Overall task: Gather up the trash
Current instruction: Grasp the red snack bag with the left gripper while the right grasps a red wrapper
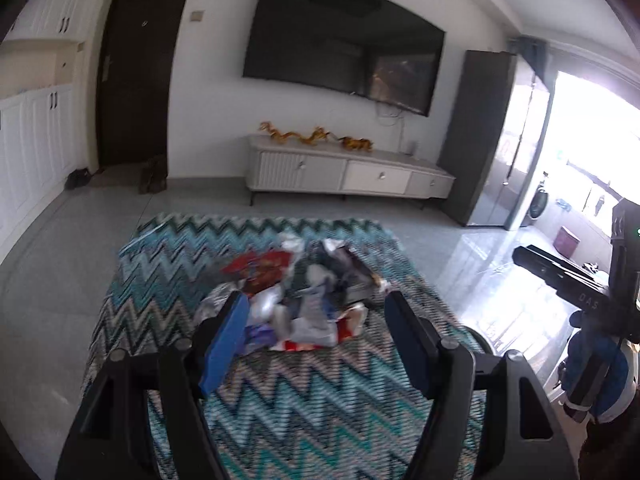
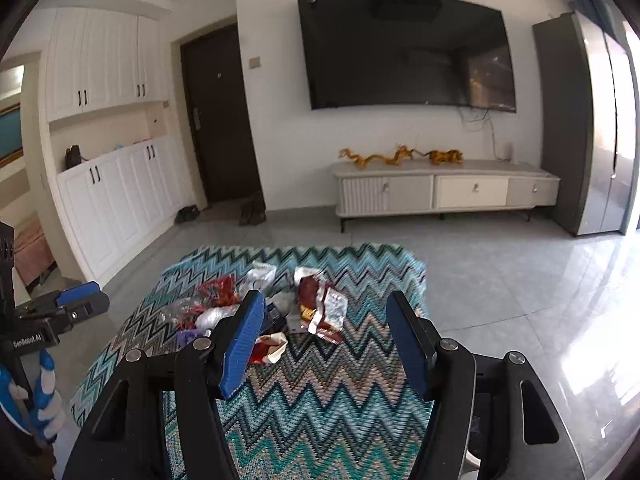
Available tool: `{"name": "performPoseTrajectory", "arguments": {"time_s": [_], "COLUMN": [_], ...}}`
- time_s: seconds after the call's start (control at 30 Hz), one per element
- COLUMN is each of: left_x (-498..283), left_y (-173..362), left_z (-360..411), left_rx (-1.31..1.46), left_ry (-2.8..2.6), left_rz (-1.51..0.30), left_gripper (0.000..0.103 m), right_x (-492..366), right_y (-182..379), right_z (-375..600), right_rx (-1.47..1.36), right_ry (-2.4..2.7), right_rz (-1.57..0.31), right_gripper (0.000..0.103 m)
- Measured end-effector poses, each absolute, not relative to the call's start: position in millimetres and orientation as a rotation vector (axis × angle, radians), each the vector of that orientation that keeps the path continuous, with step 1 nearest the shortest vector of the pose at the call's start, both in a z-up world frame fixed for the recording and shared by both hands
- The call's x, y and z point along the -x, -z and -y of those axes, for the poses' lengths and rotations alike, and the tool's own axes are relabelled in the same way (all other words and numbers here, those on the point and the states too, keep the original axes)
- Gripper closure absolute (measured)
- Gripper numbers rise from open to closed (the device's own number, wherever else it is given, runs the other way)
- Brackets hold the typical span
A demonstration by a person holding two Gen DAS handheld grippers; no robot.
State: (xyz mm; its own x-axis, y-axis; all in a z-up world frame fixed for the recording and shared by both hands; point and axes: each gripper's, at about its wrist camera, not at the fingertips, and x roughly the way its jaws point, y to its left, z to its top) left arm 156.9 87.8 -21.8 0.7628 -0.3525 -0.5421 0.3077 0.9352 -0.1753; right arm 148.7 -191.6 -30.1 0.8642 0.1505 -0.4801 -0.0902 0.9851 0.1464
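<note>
The teal, white and brown zigzag-woven cloth-covered bench (image 2: 328, 408) runs forward under both tools. On it, straight ahead of them and a little beyond their tips, lies the heap of crumpled foil and plastic snack wrappers (image 1: 304, 300), red, silver and white, spreading side to side. The left tool (image 1: 316, 344) has its blue-padded jaws apart and empty, centred on the heap. The right tool (image 2: 326, 344), likewise apart and empty, has the heap ahead and slightly leftward. Neither looks clearly nearer.
</note>
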Motion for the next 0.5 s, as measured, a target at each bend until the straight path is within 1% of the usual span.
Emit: {"name": "performPoseTrajectory", "arguments": {"time_s": [0.1,0.13,0.2,0.5], "left_x": [-173,-177,-189,-272], "left_y": [33,37,42,79], "left_z": [-95,-97,-96,-73], "left_rx": [0.044,0.034,0.0,-0.146], "left_ry": [0.333,0.33,0.324,0.349], "left_rz": [-0.637,-0.643,-0.659,-0.746], "left_gripper": [0.032,0.028,0.025,0.024], "right_x": [-168,-175,-191,-273], "right_y": [42,45,55,104], "right_z": [186,181,176,155], "right_rx": [-0.121,-0.117,-0.107,-0.095], "right_ry": [-0.147,-0.155,-0.169,-0.237], "right_rz": [-0.542,-0.552,-0.575,-0.678], "right_gripper": [0.038,0.037,0.036,0.036]}}
